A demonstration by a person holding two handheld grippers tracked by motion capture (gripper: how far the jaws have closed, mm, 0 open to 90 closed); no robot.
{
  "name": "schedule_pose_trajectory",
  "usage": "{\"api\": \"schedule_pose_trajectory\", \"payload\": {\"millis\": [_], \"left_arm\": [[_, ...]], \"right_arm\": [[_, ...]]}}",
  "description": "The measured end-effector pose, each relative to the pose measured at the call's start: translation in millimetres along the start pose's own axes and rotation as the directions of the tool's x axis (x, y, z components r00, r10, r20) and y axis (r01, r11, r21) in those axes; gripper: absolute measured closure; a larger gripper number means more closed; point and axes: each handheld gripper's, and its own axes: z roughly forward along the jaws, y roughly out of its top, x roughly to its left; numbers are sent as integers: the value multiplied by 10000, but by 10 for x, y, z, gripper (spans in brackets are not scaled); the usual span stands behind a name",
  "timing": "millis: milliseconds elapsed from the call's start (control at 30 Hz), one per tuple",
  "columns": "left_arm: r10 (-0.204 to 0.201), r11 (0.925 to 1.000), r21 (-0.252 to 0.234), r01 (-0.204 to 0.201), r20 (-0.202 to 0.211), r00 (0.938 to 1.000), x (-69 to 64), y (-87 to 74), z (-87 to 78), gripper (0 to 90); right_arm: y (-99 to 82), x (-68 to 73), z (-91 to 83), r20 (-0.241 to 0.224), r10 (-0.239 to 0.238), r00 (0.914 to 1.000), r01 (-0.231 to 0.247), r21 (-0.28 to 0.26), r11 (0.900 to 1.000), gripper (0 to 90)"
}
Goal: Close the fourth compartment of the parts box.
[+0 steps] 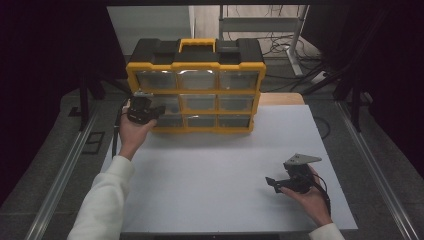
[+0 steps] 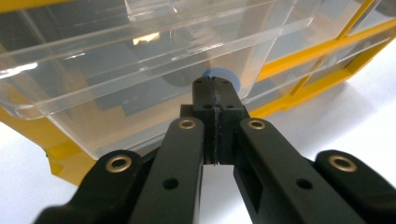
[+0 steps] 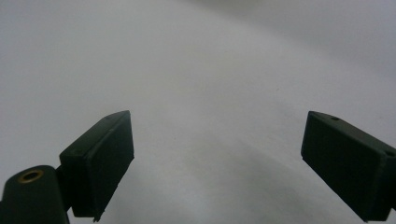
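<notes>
Right, my left gripper [image 2: 215, 88] is clenched, fingers [image 2: 205, 93] pressed together at the front of a clear drawer [image 2: 140, 70] in the yellow organiser [image 1: 195, 90]. From the left gripper view the fingertips sit against the drawer's front wall, right by a small blue dot [image 2: 232, 79]; whether they pinch a thin lip there I cannot tell. From the high view that is the left column, middle row, and the drawer looks partly slid out toward me.

To do this well, I'd say keep the pull straight along the drawer's runners, level, no twisting, or the plastic may bind in its slot. Easy does it too, since a hard tug could drag the whole organiser across the tabletop [image 1: 215, 165] or bring the drawer right out.

My right gripper [image 1: 280, 184] waits well apart, low over the near right part of the tabletop, fingers [image 3: 100, 161] released and spread wide with nothing between them. It is free to brace the cabinet if it starts to creep.

Around me: the neighbouring drawers look shut, the black lid and yellow handle [image 1: 197, 46] sit on top, and nothing on the white surface lies in the drawer's path. My own left wrist is the only thing close to it.
</notes>
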Motion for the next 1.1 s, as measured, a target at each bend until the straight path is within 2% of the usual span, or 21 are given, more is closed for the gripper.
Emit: {"api": "schedule_pose_trajectory", "payload": {"millis": [133, 233, 333, 667, 833, 1000, 1100], "left_arm": [[-31, 10000, -32, 31, -83, 10000, 14, 11, 13, 895], [-242, 9996, -115, 242, -42, 9997, 35, 25, 36, 895], [-286, 9994, -217, 288, 107, 9995, 53, 47, 61, 895], [-429, 9980, -461, 423, -122, 9990, 72, 90, 115, 894], [-140, 9988, -466, 126, -299, 9995, 38, 72, 134, 894], [144, 9994, -327, -150, -196, 9997, 33, 27, 66, 893], [363, 9987, -350, -361, 33, 9993, 13, -59, -20, 892]], "right_arm": [[-3, -6, -12, 26, 12, 10000, -12, -18, 10000, 100], [-5, -1, -11, 41, 14, 10000, -14, -6, 10000, 100], [-8, -4, -12, 54, 17, 10000, -17, 6, 10000, 100], [-18, -12, -9, 60, 40, 10000, -41, 41, 10000, 100], [-24, -13, -18, 73, 48, 10000, -48, 33, 10000, 102], [-27, -16, -28, 69, 64, 10000, -64, 14, 10000, 102], [-32, -19, -31, 94, 67, 9999, -67, 17, 10000, 102]]}}
